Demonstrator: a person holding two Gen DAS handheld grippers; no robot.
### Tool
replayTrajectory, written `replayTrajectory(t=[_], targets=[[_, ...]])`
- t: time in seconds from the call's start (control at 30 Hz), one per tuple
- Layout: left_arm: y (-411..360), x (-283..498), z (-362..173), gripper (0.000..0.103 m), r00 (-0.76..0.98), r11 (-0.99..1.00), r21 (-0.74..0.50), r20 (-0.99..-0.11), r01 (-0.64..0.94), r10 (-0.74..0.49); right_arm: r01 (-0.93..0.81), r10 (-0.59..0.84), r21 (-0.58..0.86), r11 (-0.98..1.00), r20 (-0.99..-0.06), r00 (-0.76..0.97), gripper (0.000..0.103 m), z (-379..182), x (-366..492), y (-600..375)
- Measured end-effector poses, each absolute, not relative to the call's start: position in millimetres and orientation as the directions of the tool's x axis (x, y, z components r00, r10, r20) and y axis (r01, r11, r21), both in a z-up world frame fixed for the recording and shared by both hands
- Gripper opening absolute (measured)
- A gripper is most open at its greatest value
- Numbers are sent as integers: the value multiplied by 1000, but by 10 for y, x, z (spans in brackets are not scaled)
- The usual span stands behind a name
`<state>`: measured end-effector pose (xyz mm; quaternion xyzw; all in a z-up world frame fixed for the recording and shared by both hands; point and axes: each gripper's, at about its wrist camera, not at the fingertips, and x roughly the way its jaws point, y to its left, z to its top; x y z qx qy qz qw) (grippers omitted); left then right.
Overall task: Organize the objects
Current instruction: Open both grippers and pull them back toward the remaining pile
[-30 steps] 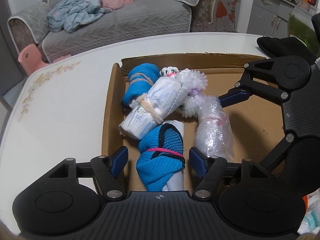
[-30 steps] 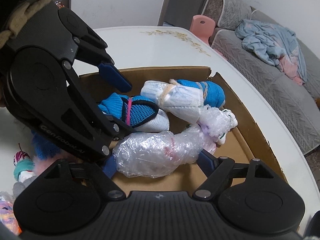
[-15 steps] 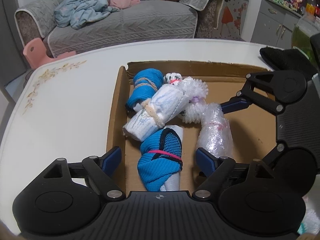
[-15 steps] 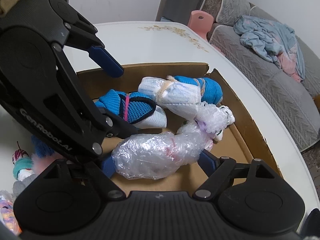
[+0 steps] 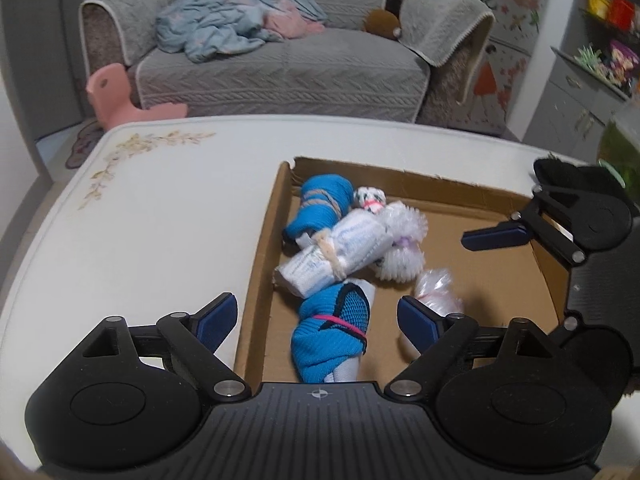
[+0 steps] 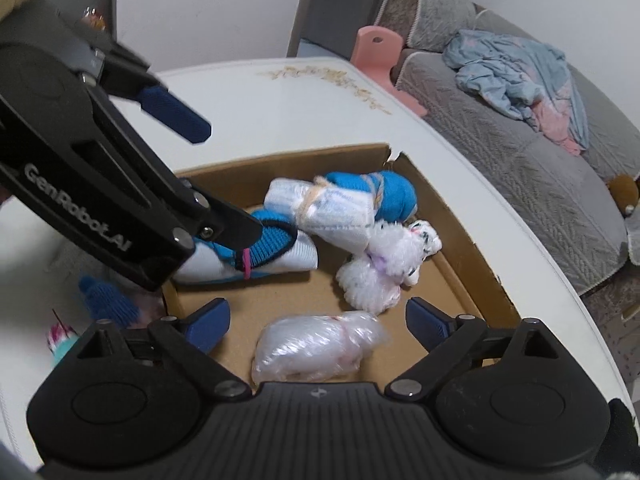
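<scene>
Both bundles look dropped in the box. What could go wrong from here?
1. The left gripper, jaws just opened, hangs over the blue sock bundle; a finger could snag it while pulling away.
2. The plastic-wrapped bundle lies loose between the right gripper's open fingers and may get nudged.
3. The two grippers sit close over the cardboard box and could collide.

Left hand-held gripper [image 5: 316,320] and right hand-held gripper [image 6: 318,322], jaws just spread wide, nothing gripped.
</scene>
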<state>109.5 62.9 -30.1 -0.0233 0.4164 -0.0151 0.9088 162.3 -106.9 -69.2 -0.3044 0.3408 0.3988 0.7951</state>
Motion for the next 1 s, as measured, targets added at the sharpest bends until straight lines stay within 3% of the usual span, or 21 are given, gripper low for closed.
replayTrajectory(t=[0.4,0.57,0.83,1.0], targets=[[683,930,-100,93,695,996,-59,-719,-63,1,-791,426,-182,584,-761,490,97,-508,1601,-1125],[807,622,-71,99,747,997,-26,-664,-68,34,-721,424,-141,679,-727,541,100,-431,1410,-1438],[1025,-10,-484,102,786,995,36,-612,-90,93,-565,425,-24,825,-632,648,102,-571,671,-2216],[1013,-253,-704,102,817,996,6,-571,-93,79,-415,346,5,910,-564,750,102,-898,365,-2446]])
